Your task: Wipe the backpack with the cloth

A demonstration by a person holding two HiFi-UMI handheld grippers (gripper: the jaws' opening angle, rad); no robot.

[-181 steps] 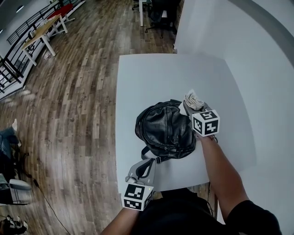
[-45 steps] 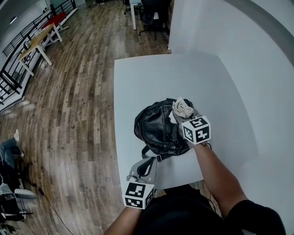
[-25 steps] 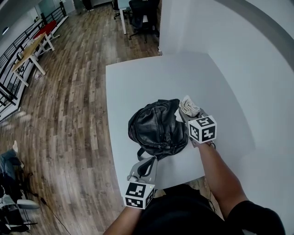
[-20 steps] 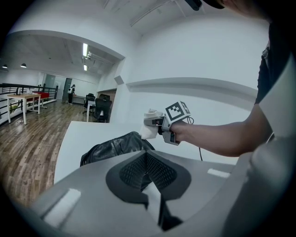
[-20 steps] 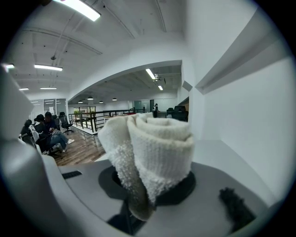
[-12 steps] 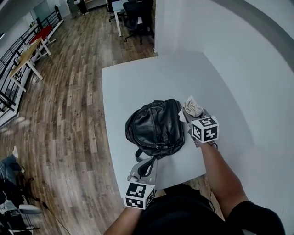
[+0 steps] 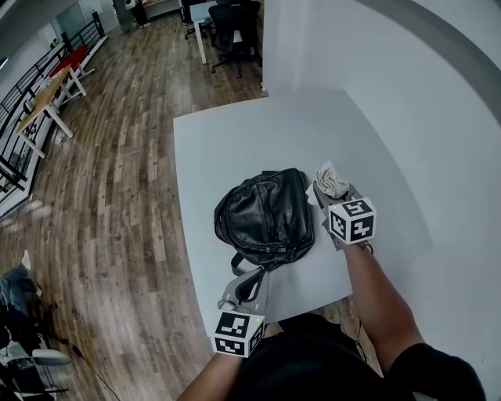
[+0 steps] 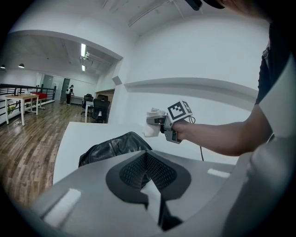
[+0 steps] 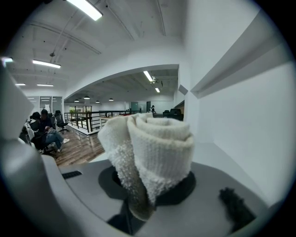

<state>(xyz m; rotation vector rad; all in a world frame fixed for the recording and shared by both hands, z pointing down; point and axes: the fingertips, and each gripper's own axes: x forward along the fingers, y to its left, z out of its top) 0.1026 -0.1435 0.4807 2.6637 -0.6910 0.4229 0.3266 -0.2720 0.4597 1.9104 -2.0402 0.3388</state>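
A black leather backpack (image 7: 266, 215) lies flat on the white table (image 7: 235, 141), and it also shows low in the left gripper view as the backpack (image 8: 113, 147). My right gripper (image 7: 326, 193) is shut on a rolled white cloth (image 7: 330, 179), held just off the bag's right edge and raised above the table. Up close, the cloth (image 9: 155, 148) bulges out of the right gripper (image 9: 148, 194). The left gripper (image 7: 244, 283) hovers at the table's near edge by the bag's strap (image 7: 252, 265), jaws together and holding nothing. From the left gripper (image 8: 149, 187) I also see the cloth (image 8: 152, 124).
A white wall (image 7: 438, 117) runs along the table's right side. The table ends to the left over wooden floor (image 7: 102, 196). Office chairs (image 7: 231, 19) and desks stand far off. Seated people (image 9: 44, 127) are visible at a distance.
The right gripper with the cloth has slid off the top of the backpack to its right side. The left gripper has stayed at the near table edge.
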